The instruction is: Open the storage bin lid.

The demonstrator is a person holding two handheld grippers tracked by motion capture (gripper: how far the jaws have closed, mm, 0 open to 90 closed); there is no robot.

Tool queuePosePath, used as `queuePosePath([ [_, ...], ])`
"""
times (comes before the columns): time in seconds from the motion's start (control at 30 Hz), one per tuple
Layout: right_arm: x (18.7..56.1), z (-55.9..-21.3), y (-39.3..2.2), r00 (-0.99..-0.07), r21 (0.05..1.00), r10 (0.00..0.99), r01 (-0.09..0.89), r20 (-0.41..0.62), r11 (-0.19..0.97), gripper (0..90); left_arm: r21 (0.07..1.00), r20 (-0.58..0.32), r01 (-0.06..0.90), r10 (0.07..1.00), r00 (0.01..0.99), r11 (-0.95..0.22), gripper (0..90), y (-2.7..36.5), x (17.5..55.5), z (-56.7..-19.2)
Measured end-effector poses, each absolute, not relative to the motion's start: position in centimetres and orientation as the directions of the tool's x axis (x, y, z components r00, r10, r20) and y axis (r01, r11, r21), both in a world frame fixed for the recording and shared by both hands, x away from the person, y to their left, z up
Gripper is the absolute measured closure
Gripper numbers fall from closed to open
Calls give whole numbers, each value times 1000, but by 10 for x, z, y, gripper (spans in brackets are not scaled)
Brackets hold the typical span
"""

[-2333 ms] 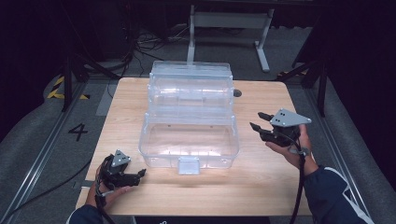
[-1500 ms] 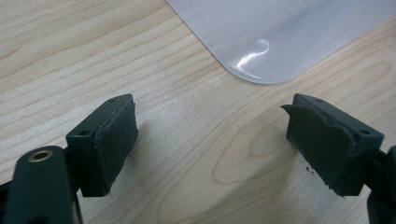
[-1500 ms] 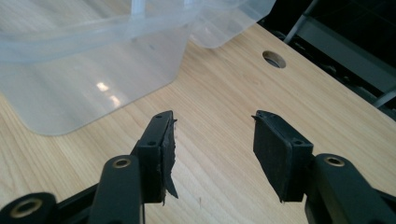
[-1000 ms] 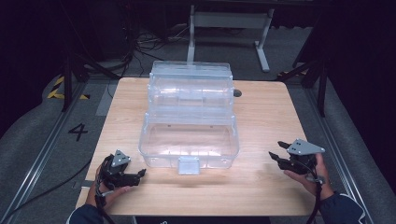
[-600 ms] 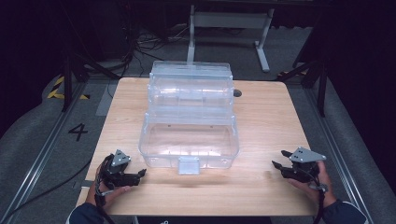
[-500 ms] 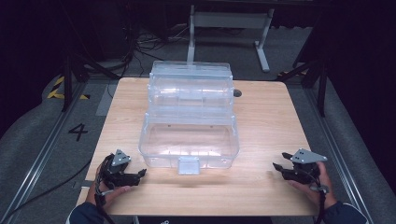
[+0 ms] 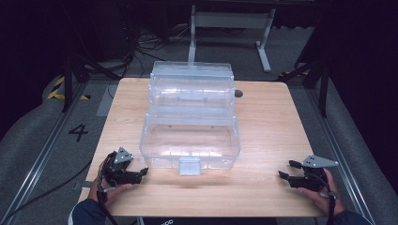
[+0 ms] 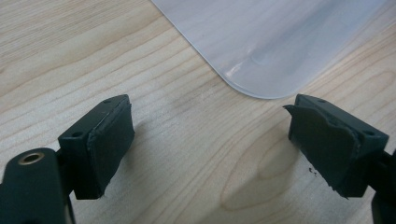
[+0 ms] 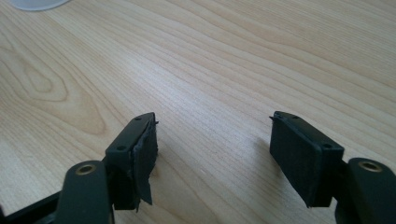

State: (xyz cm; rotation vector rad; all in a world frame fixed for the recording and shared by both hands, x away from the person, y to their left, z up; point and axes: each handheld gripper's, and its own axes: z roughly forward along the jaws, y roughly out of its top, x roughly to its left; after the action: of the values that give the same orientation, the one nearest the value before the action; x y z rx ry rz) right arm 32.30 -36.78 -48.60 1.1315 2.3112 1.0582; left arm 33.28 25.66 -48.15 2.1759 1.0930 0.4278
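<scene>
A clear plastic tiered box (image 7: 190,136) stands in the middle of the wooden table (image 7: 272,126), its front latch (image 7: 189,166) facing the person. My left gripper (image 7: 141,173) rests low at the table's near left, open, pointing at the box's front left corner. In the left gripper view the jaws (image 8: 210,126) stand wide with bare wood between them and the box's rounded corner (image 8: 271,42) just ahead. My right gripper (image 7: 286,169) sits at the near right, open, apart from the box. Its jaws (image 9: 212,140) have just been opening, with only wood between them.
A small dark round fitting (image 7: 238,93) sits on the table right of the box's back tier. Beyond the far edge stand a metal frame (image 7: 230,21) and floor cables (image 7: 141,44). A floor mark "4" (image 7: 78,132) lies left of the table.
The right hand has drawn back from beside the box's right side to the table's near right corner and sunk lower, its jaws spreading wider. The left gripper has stayed put.
</scene>
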Motion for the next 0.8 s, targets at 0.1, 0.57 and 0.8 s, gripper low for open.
queuePosePath([
  [0.1,323,-486,-368,-620,754,784,519,7,403,306,682,-3,587,801,598,-436,145,257,333,-482],
  [0.57,323,-486,-367,-624,752,781,518,7,407,293,681,-8,591,802,597,-433,144,256,333,-482],
  [0.8,324,-486,-367,-627,751,779,517,7,410,287,680,-8,589,799,601,-436,144,256,333,-482],
])
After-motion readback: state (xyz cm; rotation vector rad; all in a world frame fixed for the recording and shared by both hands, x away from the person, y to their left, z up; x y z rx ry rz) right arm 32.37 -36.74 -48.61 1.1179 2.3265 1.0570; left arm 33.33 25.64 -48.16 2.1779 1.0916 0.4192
